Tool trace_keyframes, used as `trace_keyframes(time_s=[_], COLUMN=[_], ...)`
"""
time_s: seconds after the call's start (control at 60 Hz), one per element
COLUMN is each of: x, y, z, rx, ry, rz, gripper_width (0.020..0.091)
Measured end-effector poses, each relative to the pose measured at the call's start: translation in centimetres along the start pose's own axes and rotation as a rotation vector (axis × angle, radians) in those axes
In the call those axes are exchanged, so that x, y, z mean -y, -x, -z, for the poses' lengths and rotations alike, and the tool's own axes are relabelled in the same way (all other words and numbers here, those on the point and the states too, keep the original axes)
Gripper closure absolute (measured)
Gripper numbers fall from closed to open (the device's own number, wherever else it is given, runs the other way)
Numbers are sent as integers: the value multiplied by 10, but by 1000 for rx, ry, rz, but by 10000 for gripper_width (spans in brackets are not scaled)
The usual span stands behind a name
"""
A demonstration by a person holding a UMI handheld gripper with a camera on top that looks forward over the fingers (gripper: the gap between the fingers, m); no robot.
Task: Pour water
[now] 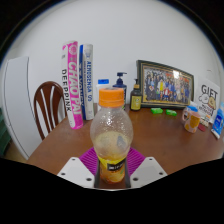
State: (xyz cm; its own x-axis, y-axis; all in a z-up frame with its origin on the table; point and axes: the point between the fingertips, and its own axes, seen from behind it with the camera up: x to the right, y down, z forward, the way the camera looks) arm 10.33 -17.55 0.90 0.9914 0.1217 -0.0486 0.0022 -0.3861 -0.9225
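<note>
The bottle [110, 135] stands between the gripper's [111, 170] two fingers, close to the camera, at the near edge of the wooden table [165, 135]. It is a clear plastic bottle with an orange cap [110, 97], a rounded shoulder and a band of yellowish liquid or label at the bottom; I would judge it mostly empty above that band, so light, and thin-walled enough to dent under a hard squeeze. The smooth, curved plastic may slip or twist when tipped, so the lower body, where the magenta pads [96, 160] sit to either side of it, looks the sensible place to hold. The cap appears to be on, which would have to come off before anything pours.

The pads lie right against the bottle's sides, but whether they press it or merely flank it I cannot tell. The gripper points level, straight across the table, with the bottle upright.

Farther off, a chair [46, 105] stands at the far left, upright boxes [78, 70] lean by the wall, a dark pump bottle [120, 85] and a small brown bottle [136, 97] stand beyond the cap, a framed photograph [165, 83] at the far right, and a jar [191, 119] nearer on the right
</note>
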Motion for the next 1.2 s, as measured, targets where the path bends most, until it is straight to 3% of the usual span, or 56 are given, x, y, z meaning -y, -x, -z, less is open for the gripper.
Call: trace_keyframes(time_s=[0.083, 0.217, 0.367, 0.567, 0.717, 0.883, 1.2], x=[1, 24, 89, 187, 235, 241, 197], y=[0, 6, 1, -60, -129, -223, -339], z=[0, 7, 14, 9, -7, -43, -108], rx=[9, 83, 196, 371, 479, 547, 601], ry=[9, -2, -44, -101, -107, -100, -74], rz=[-4, -15, -197, -620, -989, -1386, -2037], gripper_width=[840, 841, 841, 843, 842, 842, 843])
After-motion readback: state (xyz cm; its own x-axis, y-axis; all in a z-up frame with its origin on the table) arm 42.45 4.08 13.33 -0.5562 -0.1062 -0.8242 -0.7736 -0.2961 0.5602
